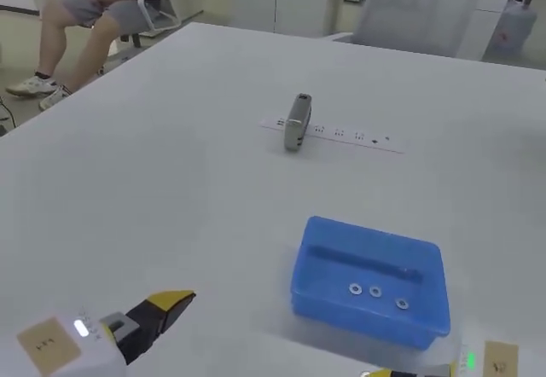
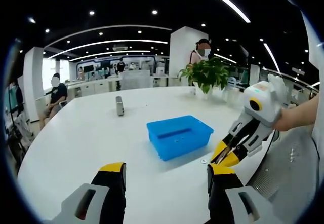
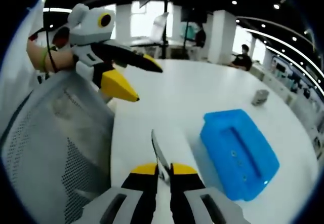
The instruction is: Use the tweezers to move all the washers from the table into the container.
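Observation:
A blue container (image 1: 367,279) stands on the white table (image 1: 171,164), front right, with three washers (image 1: 375,292) lying in it. My left gripper (image 1: 175,302) hovers low at the front left, well left of the container; its jaws stand open and hold nothing (image 2: 166,176). My right gripper (image 3: 164,172) is shut on slim metal tweezers (image 3: 157,152), which point along the table beside the container (image 3: 238,153). In the left gripper view the right gripper (image 2: 230,155) hangs just right of the container (image 2: 179,135), close over one small washer (image 2: 204,160) on the table.
A white power strip (image 1: 341,134) with a grey adapter (image 1: 297,121) lies beyond the container. A person sits on a chair (image 1: 94,10) at the far left. A mesh chair back (image 3: 55,143) stands close to the front table edge. A potted plant (image 2: 205,74) stands at the far side.

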The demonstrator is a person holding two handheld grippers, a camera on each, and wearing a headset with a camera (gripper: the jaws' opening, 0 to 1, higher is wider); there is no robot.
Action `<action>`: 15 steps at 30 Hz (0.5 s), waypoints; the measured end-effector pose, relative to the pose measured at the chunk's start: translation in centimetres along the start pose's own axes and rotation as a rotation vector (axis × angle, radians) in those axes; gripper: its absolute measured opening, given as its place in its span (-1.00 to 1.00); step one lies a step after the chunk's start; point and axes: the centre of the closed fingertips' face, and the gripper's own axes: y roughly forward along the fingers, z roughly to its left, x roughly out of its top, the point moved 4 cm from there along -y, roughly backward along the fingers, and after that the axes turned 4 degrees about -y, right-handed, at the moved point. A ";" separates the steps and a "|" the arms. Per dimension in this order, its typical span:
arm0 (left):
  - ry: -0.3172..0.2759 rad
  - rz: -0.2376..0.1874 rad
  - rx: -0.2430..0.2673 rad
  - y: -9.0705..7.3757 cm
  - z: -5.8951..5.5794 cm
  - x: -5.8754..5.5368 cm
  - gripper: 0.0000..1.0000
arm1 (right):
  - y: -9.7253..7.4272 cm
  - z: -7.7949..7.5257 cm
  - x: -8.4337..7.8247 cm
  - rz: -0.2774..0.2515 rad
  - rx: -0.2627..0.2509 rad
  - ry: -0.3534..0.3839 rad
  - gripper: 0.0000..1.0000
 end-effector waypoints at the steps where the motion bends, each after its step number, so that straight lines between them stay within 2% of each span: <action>1: 0.001 0.000 -0.001 0.0 0.0 0.0 0.29 | 0.0 0.0 0.0 0.004 -0.003 -0.016 -0.91; 3: 0.001 0.000 -0.004 0.0 -0.1 0.0 0.29 | 0.1 0.0 0.1 0.007 -0.008 -0.053 -0.91; 6: 0.004 0.005 -0.009 0.1 -0.2 0.0 0.29 | 0.2 -0.1 0.1 -0.005 -0.009 -0.031 -0.92; 9: 0.004 0.006 -0.008 0.1 -0.1 -0.1 0.29 | 0.1 -0.2 0.0 -0.005 -0.016 -0.045 -0.92; 11: 0.002 0.003 -0.006 0.1 -0.1 0.0 0.29 | 0.1 0.2 -0.6 0.036 -0.005 -0.093 -0.90; 12: 0.001 0.003 -0.006 0.1 -0.1 0.0 0.29 | 0.1 0.1 -1.2 0.085 -0.012 -0.120 -0.90; 13: 0.000 0.002 -0.005 0.1 -0.1 0.0 0.29 | 0.1 0.2 -2.0 0.144 -0.014 -0.170 -0.90; 15: 0.001 0.001 -0.006 0.1 -0.1 0.0 0.29 | 0.2 0.2 -2.7 0.200 -0.016 -0.279 -0.90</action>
